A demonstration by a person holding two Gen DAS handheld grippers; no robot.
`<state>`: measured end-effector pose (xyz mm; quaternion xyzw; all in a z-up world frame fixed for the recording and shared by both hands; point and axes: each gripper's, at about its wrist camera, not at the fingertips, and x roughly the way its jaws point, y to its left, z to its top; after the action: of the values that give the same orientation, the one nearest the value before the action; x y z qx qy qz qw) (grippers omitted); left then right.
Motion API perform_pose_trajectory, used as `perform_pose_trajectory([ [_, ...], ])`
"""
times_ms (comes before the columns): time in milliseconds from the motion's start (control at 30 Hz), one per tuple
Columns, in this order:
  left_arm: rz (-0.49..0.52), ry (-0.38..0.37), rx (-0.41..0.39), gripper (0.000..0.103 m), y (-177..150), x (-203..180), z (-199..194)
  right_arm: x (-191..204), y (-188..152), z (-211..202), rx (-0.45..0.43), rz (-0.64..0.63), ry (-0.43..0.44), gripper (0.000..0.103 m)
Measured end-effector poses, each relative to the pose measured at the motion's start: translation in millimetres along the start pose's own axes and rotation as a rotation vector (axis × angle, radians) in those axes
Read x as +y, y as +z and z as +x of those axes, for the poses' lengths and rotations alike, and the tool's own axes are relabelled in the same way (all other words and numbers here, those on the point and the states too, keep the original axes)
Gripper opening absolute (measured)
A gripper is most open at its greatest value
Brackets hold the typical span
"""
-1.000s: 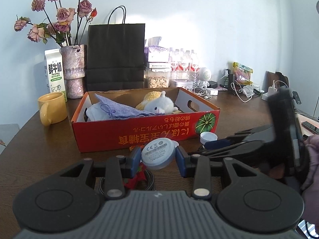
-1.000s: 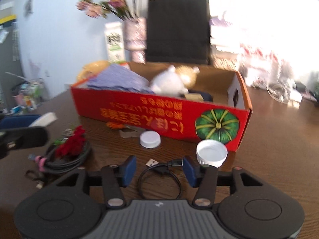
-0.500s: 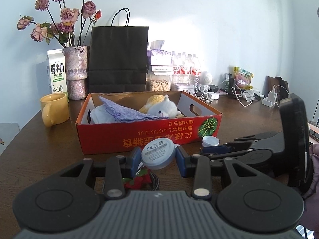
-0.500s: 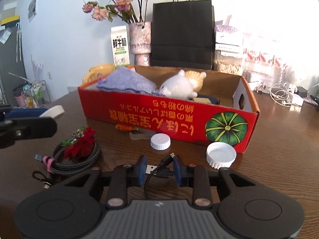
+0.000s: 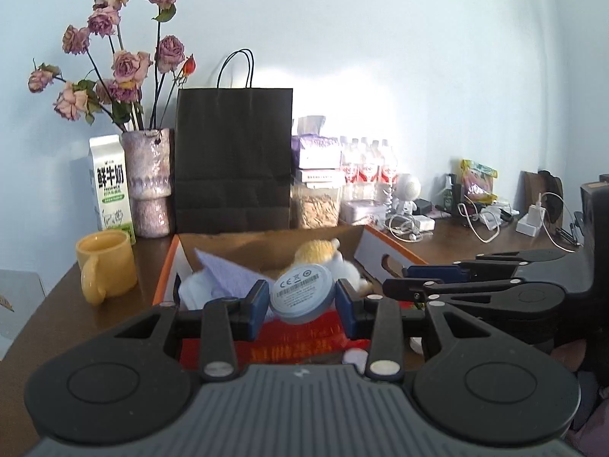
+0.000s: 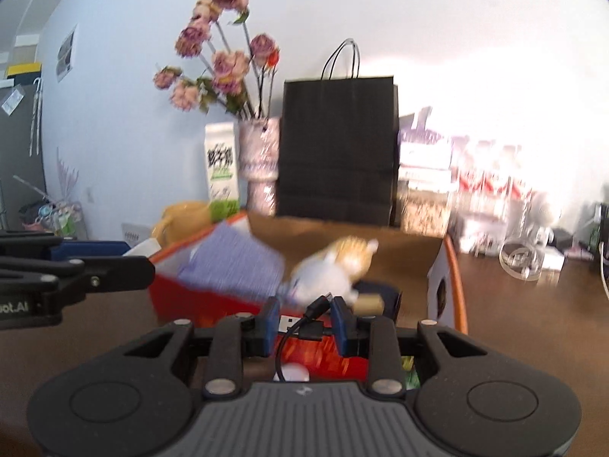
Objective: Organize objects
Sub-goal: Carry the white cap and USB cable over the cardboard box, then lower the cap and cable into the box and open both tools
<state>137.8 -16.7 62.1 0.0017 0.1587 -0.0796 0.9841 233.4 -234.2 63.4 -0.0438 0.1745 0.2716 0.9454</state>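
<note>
The left gripper point(image 5: 300, 297) jaws clamp a round pale-blue disc point(image 5: 302, 292). The right gripper point(image 6: 304, 321) jaws, just closed, pinch a black USB cable point(image 6: 304, 328) before the red box point(image 6: 182, 297).

Right gripper point(image 6: 302, 321) jaws just closed from wide apart onto thin black USB cable point(image 6: 309, 328), now pinched btwn blue pads & lifted off brown wooden table point(image 6: 533, 304). Left gripper point(image 5: 300, 301) w/ round pale-blue puck point(image 5: 302, 292) has risen too, so red cardboard box point(image 5: 304, 337) sits lower in both views, interior more visible. Right view now blurred.
</note>
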Motion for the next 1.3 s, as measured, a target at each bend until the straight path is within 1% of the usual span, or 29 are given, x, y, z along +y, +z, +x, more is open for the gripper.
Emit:
perform_pose_trajectory([
  [200,-0.019,0.039,-0.015,0.039,20.9,9.3,35.2,-14.7,22.9,24.8,-0.039,0.025,-0.032,0.028],
  [367,-0.020,0.053,-0.024,0.039,31.6,12.9,66.3,-25.8,34.3,53.8,-0.046,0.040,-0.054,0.028],
  [567,-0.039,0.069,0.011,0.039,31.2,22.3,103.1,-35.1,34.4,82.4,-0.026,0.054,-0.060,0.028],
  [667,-0.052,0.076,0.037,0.040,30.0,29.2,114.8,-37.7,30.6,91.7,-0.008,0.062,-0.068,0.028],
  [700,-0.057,0.082,0.043,0.046,29.5,30.9,116.7,-39.1,29.1,93.5,-0.001,0.070,-0.071,0.033],
  [733,-0.061,0.087,0.044,0.056,28.6,32.8,117.7,-40.9,27.2,94.6,0.004,0.082,-0.077,0.040],
  [767,-0.064,0.098,0.039,0.087,28.0,34.1,117.9,-42.4,25.9,95.0,0.006,0.093,-0.084,0.064],
  [800,-0.065,0.121,0.022,0.102,27.8,34.8,116.8,-43.9,25.1,94.8,0.004,0.100,-0.092,0.086],
  [833,-0.060,0.151,-0.003,0.103,28.1,34.7,114.9,-44.5,24.5,94.0,0.002,0.103,-0.100,0.094],
  [867,-0.053,0.167,-0.003,0.103,29.5,35.2,114.8,-44.9,24.5,93.3,-0.001,0.104,-0.104,0.102],
  [967,-0.080,0.167,0.010,0.103,30.3,39.1,115.3,-46.3,24.4,91.7,-0.007,0.117,-0.109,0.103],
  [1067,-0.077,0.176,0.013,0.103,30.1,38.9,115.3,-46.7,23.8,90.6,-0.006,0.120,-0.110,0.103],
  [1300,-0.070,0.165,0.007,0.103,30.5,34.7,111.1,-44.7,23.1,87.5,-0.008,0.114,-0.113,0.103],
])
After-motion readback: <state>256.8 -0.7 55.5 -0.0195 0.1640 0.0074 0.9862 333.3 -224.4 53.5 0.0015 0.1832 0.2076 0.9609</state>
